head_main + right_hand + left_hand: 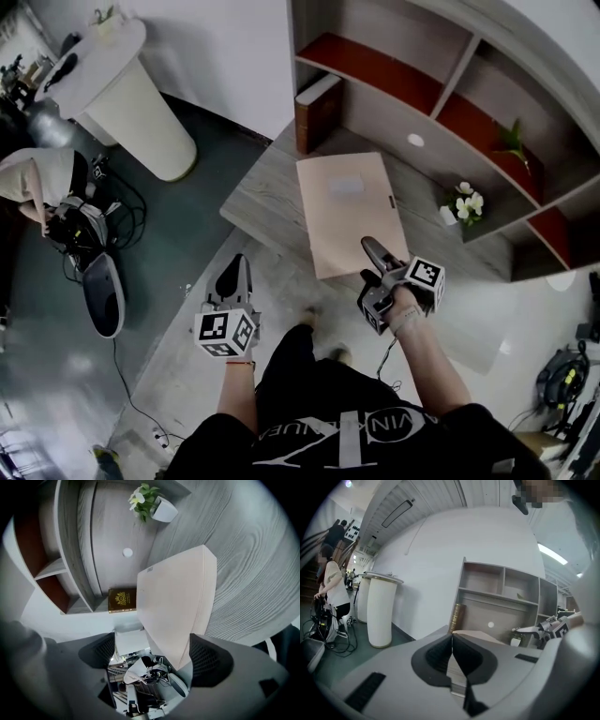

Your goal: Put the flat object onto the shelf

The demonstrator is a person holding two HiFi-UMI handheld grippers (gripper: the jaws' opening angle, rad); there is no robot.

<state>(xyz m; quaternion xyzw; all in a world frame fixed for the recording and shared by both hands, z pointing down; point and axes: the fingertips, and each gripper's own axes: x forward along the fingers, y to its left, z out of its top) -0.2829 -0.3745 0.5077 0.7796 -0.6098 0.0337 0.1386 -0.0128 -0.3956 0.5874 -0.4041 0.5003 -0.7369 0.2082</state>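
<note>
Right gripper stands wide open w/ near corner of beige flat board between its jaws. Left gripper is closed & empty, off front edge of wood surface.

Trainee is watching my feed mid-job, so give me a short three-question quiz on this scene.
1. True or false: the left gripper has its jaws together with nothing between them.
2. Where does the flat beige object lie? A on the wooden table; B on a red shelf board; C on the floor.
3. Fill in: the right gripper has its jaws ____, with the flat beige object's near corner between them.
Key: 1 true; 2 A; 3 apart (open).
</note>
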